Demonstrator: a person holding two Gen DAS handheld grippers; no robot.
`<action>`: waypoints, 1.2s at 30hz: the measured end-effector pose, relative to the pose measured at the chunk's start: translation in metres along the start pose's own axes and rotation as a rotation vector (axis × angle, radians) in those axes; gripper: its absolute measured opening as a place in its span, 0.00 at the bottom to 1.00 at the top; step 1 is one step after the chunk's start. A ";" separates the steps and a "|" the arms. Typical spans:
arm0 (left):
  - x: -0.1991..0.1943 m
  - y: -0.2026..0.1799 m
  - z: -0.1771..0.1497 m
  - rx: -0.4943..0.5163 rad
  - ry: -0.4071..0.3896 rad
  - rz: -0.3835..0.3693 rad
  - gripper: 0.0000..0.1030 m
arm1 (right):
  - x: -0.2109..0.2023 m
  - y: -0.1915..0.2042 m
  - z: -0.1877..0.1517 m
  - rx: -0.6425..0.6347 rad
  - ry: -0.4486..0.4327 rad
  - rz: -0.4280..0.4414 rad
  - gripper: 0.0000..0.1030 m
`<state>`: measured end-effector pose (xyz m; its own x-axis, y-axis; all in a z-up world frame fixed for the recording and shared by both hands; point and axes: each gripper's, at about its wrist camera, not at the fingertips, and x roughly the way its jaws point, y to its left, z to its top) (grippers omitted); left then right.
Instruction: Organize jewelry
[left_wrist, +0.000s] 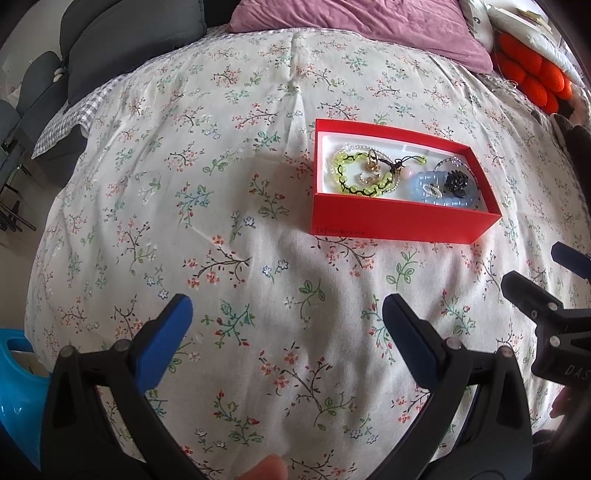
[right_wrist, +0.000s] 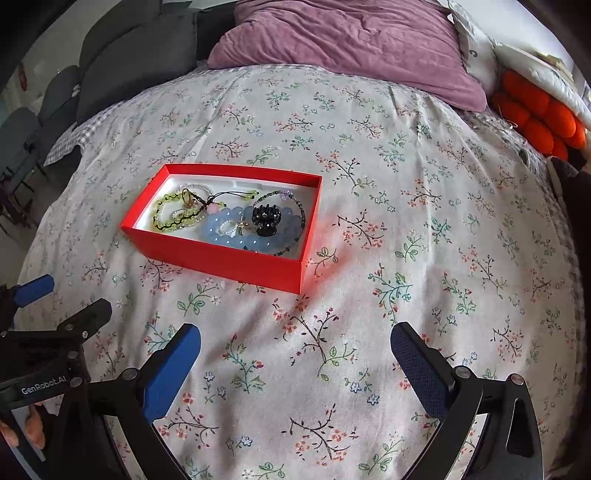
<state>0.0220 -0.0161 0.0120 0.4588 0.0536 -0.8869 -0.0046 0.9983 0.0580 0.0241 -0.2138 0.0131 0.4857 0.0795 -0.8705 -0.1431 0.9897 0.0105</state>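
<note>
A red box (left_wrist: 402, 221) lies on a bed covered by a floral quilt (left_wrist: 221, 184). In the left wrist view the box sits right of centre, its long axis running from upper left down to lower right. In the right wrist view it sits left of centre, with the same slant, one short end toward the upper left and the other toward the lower right.

The box is open-topped with a white inside, and all the jewelry is in it. A yellow-green bracelet (right_wrist: 173, 214) lies at the left end, with a gold ring (right_wrist: 188, 197) on its upper edge. A pale blue bracelet (right_wrist: 251, 236) fills the right half, and a black hair clip (right_wrist: 266, 219) rests on it. A thin dark bead string (right_wrist: 301, 214) curves along the right end.

The left gripper (left_wrist: 286, 332) hovers over bare quilt at the bottom of its view, fingers (left_wrist: 166, 339) spread wide, holding nothing. The right gripper (right_wrist: 295, 362) does the same below the box in its view, blue-padded fingers (right_wrist: 173, 369) spread, empty.

A purple pillow (right_wrist: 343, 44) lies at the top of the frame, and an orange cushion (right_wrist: 535, 118) at upper right.
</note>
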 end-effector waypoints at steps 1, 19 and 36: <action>0.000 0.000 0.000 0.001 -0.001 0.001 0.99 | 0.000 0.000 0.000 0.000 0.000 0.000 1.00; 0.000 -0.004 0.001 0.022 -0.004 0.005 0.99 | 0.000 -0.002 0.000 0.005 0.002 -0.006 1.00; -0.007 -0.004 0.003 0.031 -0.028 -0.004 0.99 | -0.004 -0.010 0.002 0.048 -0.015 -0.021 1.00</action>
<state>0.0216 -0.0205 0.0200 0.4838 0.0486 -0.8738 0.0245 0.9973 0.0690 0.0252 -0.2242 0.0175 0.5008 0.0601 -0.8635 -0.0910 0.9957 0.0165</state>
